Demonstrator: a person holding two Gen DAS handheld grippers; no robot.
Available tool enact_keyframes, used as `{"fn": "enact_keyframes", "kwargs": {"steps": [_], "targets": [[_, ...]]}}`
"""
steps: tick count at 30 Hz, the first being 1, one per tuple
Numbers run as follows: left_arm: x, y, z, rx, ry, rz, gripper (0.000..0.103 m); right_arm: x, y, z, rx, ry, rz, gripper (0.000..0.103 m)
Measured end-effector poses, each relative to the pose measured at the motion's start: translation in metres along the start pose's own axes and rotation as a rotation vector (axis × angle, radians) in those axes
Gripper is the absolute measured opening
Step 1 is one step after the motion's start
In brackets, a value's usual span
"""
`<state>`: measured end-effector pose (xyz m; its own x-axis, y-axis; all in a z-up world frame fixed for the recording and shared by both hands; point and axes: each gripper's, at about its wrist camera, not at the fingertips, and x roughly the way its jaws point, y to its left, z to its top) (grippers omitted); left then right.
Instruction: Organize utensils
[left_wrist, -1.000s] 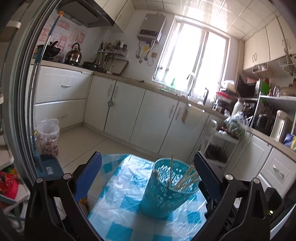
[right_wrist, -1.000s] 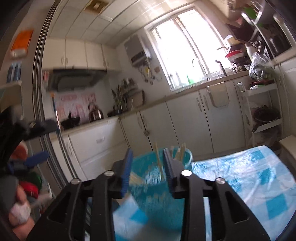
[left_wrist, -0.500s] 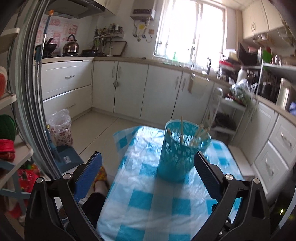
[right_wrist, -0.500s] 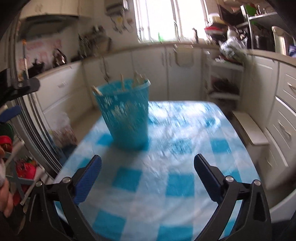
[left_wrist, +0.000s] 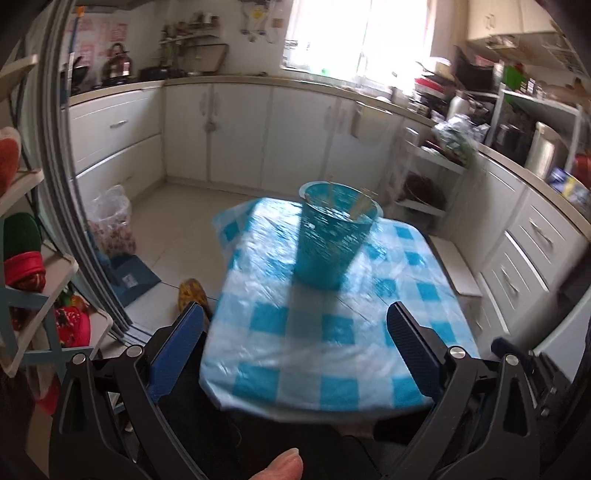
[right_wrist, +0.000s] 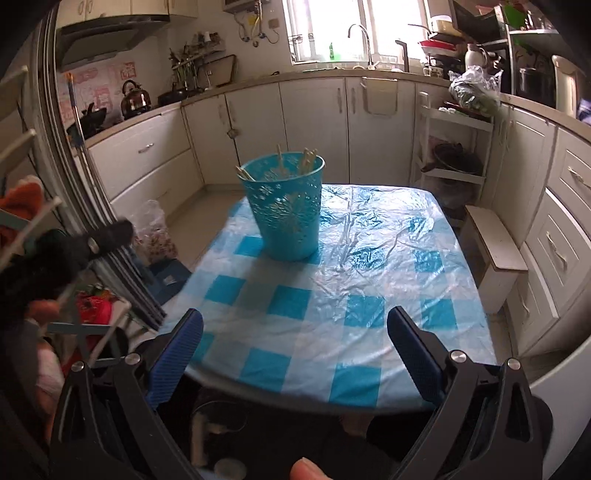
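A turquoise perforated basket (right_wrist: 286, 212) stands upright on the far left part of a small table with a blue-and-white checked cover (right_wrist: 362, 280). Several wooden chopsticks (right_wrist: 306, 160) stick out of its top. In the left wrist view the same basket (left_wrist: 332, 240) sits at the far end of the table cover (left_wrist: 332, 332), blurred. My right gripper (right_wrist: 294, 325) is open over the table's near edge, well short of the basket, nothing between its fingers. My left gripper (left_wrist: 295, 323) is open too and empty, also near the front edge.
White kitchen cabinets (right_wrist: 314, 129) run along the far wall and the right side. A low white stool (right_wrist: 495, 251) stands right of the table. A wire rack with red items (left_wrist: 26, 258) is on the left. A plastic bag (left_wrist: 110, 221) sits on the floor.
Both grippers have pulled back from the basket toward the table's near edge and tilted down. The right gripper, narrow and close against the basket a second ago, opened wide.
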<state>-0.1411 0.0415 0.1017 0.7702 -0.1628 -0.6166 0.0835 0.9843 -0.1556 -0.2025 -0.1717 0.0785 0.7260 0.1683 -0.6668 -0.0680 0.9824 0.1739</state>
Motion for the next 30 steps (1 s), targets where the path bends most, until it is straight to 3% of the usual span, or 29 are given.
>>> {"fn": "enact_keyframes", "kwargs": {"steps": [3,7,9,16,30], "targets": [[-0.025,-0.004,-0.008,0.048,-0.017,-0.003,0.095,-0.019,0.006,-0.01,0.016,0.021,-0.038,0.095],[-0.052,-0.004,-0.017,0.069,-0.055,0.11,0.095,-0.047,0.012,-0.036,0.076,-0.015,-0.084,0.095],[-0.059,-0.002,-0.02,0.074,-0.054,0.132,0.095,-0.058,0.015,-0.048,0.099,-0.045,-0.082,0.095],[-0.075,-0.002,-0.034,0.063,-0.035,0.125,0.095,-0.071,0.013,-0.059,0.148,-0.06,-0.087,0.095],[-0.09,0.001,-0.041,0.059,-0.057,0.126,0.095,-0.074,0.034,-0.063,0.084,-0.043,-0.084,0.095]]}}
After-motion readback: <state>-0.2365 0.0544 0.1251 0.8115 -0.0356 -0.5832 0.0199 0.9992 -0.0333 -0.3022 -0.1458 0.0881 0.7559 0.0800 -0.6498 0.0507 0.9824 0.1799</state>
